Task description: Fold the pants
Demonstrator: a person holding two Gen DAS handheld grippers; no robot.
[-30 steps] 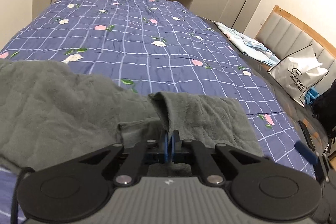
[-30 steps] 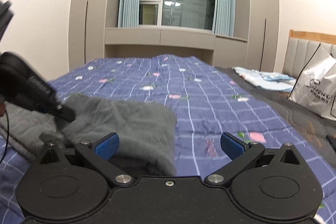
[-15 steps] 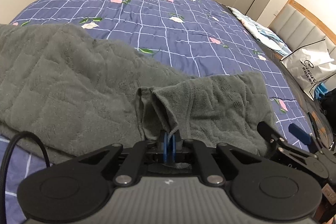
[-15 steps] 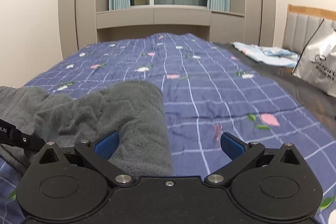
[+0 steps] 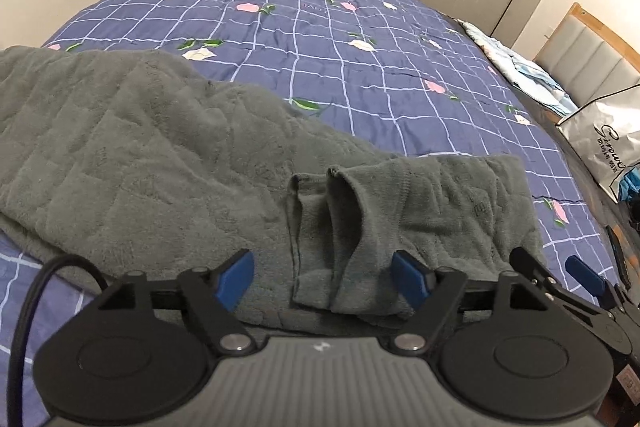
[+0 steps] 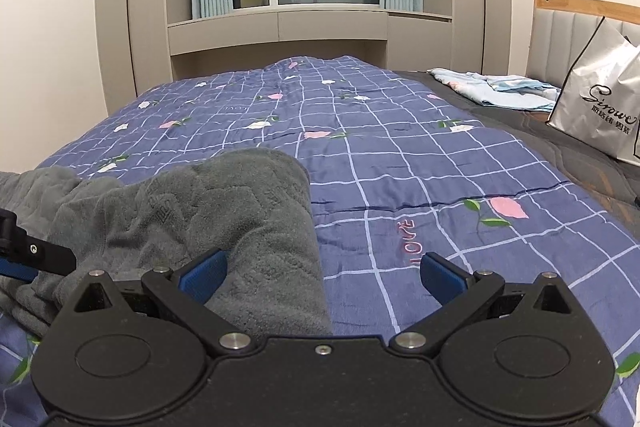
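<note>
The grey fleece pants [image 5: 160,155] lie folded over on the blue flowered bedspread [image 5: 320,27]. Their two cuffs [image 5: 332,227] lie on top, right in front of my left gripper [image 5: 324,277], which is open with the cuffs between its blue pads, not held. In the right wrist view the pants' folded end [image 6: 224,215] lies at the lower left. My right gripper [image 6: 322,275] is open and empty, with the folded edge by its left pad [image 6: 202,277]. My right gripper also shows at the lower right of the left wrist view [image 5: 560,283].
A white shopping bag [image 6: 600,107] leans at the headboard [image 6: 560,27] on the right. Light blue folded bedding [image 6: 492,91] lies at the far right of the bed. Wardrobes and a window stand beyond the bed. A black cable [image 5: 36,291] hangs at my left.
My left gripper has opened and let go of the pants' cuffs, which now lie on the folded pants. Both grippers have come lower and closer to the pants.
</note>
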